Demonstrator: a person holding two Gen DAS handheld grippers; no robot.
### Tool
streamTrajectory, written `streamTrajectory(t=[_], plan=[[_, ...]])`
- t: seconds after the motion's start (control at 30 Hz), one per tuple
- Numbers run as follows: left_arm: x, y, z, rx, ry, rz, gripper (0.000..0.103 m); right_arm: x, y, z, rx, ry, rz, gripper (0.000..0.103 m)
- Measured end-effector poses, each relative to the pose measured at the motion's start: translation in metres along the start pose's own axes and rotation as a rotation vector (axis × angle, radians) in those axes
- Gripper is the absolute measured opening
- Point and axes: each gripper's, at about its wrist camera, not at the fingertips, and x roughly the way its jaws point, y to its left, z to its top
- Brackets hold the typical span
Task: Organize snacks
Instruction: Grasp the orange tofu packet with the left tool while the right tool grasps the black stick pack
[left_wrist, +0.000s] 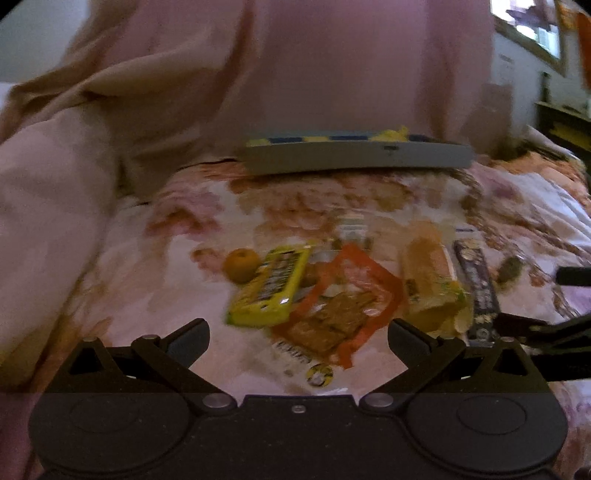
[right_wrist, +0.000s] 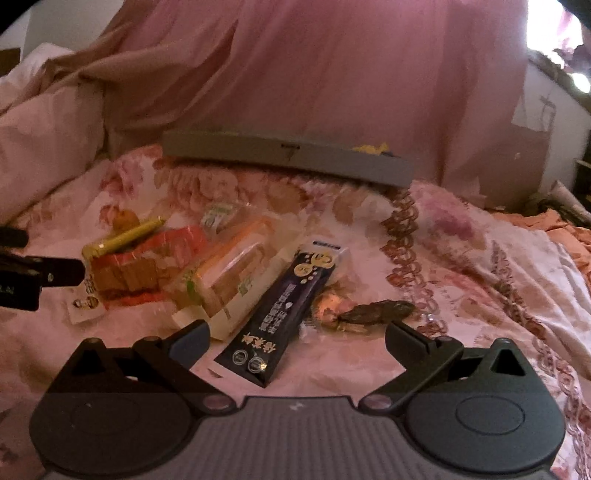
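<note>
Left wrist view: left tongs (left_wrist: 298, 334) spread, empty, over the snack pile (left_wrist: 332, 295) mid-bed. Right tongs (right_wrist: 297, 334) spread above the dark sachet (right_wrist: 284, 306), likely lining up a pick. Grey tray (right_wrist: 288, 155) waits at the bed's far edge.

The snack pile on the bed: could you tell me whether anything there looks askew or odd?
Yes: the yellow box lies tilted, propped on the orange-edged cracker packet instead of flat. The rest lie loosely scattered; nothing looks spilled.
</note>
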Motion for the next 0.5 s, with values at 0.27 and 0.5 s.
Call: streamTrajectory(t=[0.27,0.5], plan=[[0.024,-0.006,0.007,0.153,-0.007,-0.193,0.102,0.026,0.004,0.001,-0.008,0.042,0.009,0.103],[0.044,-0.016,0.009,0.300,0.019,-0.282,0.100,0.032,0.005,-0.001,-0.019,0.044,0.002,0.093]])
